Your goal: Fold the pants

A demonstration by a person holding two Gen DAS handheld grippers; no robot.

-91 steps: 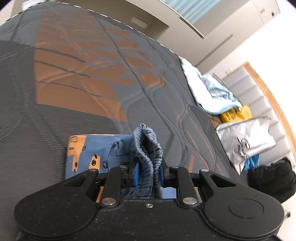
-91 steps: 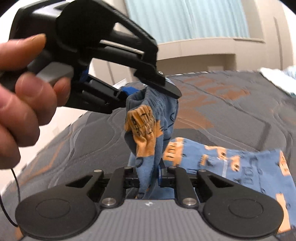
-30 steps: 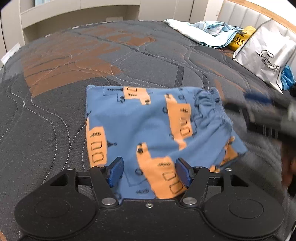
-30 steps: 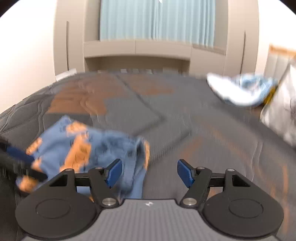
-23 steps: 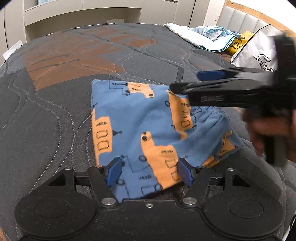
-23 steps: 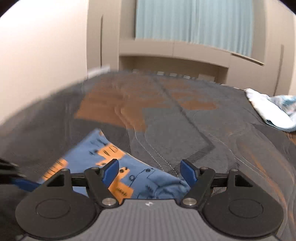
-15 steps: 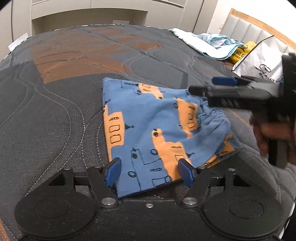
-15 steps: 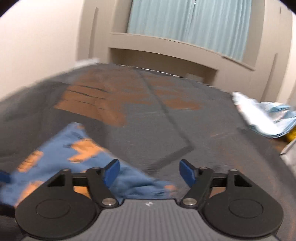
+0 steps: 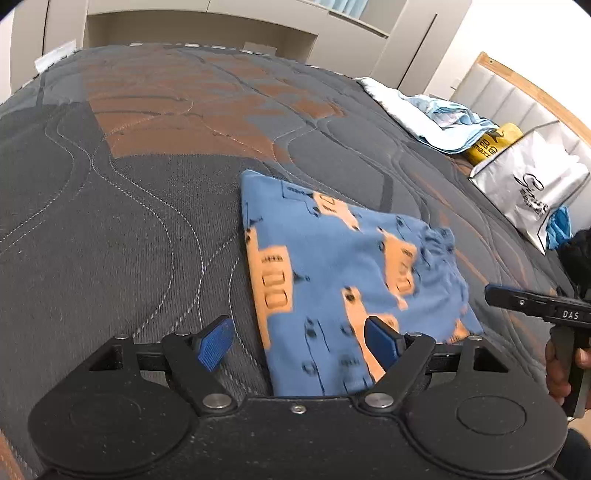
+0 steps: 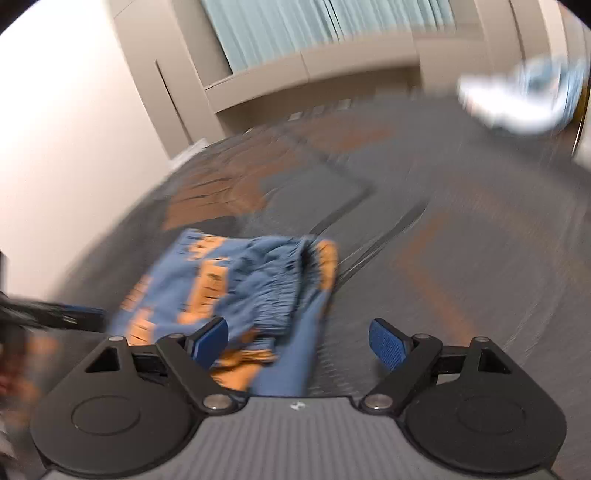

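Note:
The blue pants with orange truck print (image 9: 332, 273) lie folded into a rough square on the grey and orange quilted bed (image 9: 147, 206). My left gripper (image 9: 299, 341) is open and empty, its jaws over the near edge of the pants. In the right wrist view, which is blurred, the pants (image 10: 236, 280) lie with the gathered waistband on top. My right gripper (image 10: 299, 341) is open and empty just above their near edge. It also shows in the left wrist view (image 9: 535, 306) at the right of the pants, held by a hand.
A pile of white and light blue laundry (image 9: 428, 118), a yellow packet (image 9: 491, 144) and a silver bag (image 9: 528, 184) lie at the far right of the bed by the headboard. Cabinets (image 9: 207, 26) stand beyond the bed.
Both grippers have let go of the waistband and opened. The pants now lie folded flat on the bed. Both grippers have drawn back from them, and the right one is swinging.

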